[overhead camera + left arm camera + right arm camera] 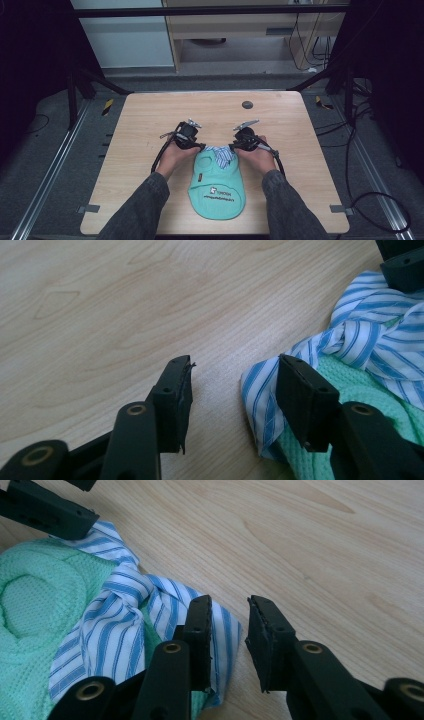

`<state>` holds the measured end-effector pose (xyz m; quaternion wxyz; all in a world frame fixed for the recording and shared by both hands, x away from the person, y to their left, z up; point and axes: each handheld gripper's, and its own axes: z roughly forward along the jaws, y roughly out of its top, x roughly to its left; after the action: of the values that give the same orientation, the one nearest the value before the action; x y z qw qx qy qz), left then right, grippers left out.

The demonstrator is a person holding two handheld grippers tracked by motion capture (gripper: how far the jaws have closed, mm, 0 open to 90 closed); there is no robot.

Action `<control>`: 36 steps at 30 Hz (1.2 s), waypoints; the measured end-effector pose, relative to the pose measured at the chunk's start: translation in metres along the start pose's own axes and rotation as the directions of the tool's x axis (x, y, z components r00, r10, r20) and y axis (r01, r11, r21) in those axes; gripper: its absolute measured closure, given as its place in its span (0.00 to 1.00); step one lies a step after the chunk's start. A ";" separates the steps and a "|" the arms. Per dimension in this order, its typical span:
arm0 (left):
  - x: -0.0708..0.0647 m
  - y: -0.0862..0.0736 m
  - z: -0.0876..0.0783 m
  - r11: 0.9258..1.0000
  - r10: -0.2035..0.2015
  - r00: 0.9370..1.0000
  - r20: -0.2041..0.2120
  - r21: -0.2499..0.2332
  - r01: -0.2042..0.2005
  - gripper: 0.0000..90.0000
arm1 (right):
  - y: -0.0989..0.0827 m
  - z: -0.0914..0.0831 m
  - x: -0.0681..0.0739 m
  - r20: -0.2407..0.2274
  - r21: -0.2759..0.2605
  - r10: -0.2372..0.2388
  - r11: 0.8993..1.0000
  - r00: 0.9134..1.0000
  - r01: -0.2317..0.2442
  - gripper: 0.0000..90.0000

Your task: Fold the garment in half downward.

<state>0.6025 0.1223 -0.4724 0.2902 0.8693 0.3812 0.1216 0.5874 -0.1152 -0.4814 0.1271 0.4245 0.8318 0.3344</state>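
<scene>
**A:** Pale wood worktop (150, 130) under you, dark floor and cables around it. From the high view, where is the cloth?

**B:** Your green bib (218, 190) lies flat near the worktop's near edge, between your forearms, with its blue-striped collar (220, 153) at the far end. Your left gripper (196, 146) sits just at the collar's left side and your right gripper (235, 146) just at its right side, both low over the cloth. A small dark disc (247, 104) lies well beyond, near the far edge.

**A:** And in the left gripper view?

**B:** Your jaws stand partly apart with bare wood between them. One jaw lies against the striped collar's (360, 335) edge where it meets the green knit (360, 385); the other is down on the wood. Nothing is pinched. Your other gripper's jaw tip shows at the top right corner.

**A:** The right gripper view?

**B:** Narrower gap there, again with wood in it. One jaw rests over the striped corner (225, 625), the other beside it on the worktop. No cloth is clamped.
</scene>
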 end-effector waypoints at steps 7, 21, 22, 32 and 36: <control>-0.002 -0.006 0.006 1.000 0.003 1.000 -0.002 0.017 -0.003 0.51 | -0.003 0.006 0.005 0.004 0.024 -0.010 1.000 1.000 0.010 0.74; -0.008 -0.011 0.006 1.000 0.003 0.999 0.045 -0.002 -0.003 0.72 | -0.003 0.007 0.007 -0.016 0.054 -0.006 0.999 1.000 0.007 0.81; -0.009 -0.011 0.006 1.000 0.002 0.998 0.059 -0.001 -0.002 0.77 | -0.003 0.007 0.008 -0.022 0.058 -0.008 0.998 1.000 0.009 0.85; -0.012 -0.011 -0.010 1.000 0.015 0.996 0.084 -0.023 -0.013 0.96 | 0.000 -0.003 0.016 -0.041 0.054 -0.062 0.996 0.997 0.064 0.94; -0.014 -0.009 -0.024 0.998 0.025 0.997 0.079 -0.062 -0.020 0.96 | 0.004 -0.017 0.022 -0.038 0.018 -0.081 0.996 0.996 0.082 0.94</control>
<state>0.5772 0.1273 -0.4585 0.3303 0.8684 0.3557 0.1015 0.5682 -0.1040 -0.4650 0.1207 0.3851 0.8539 0.3285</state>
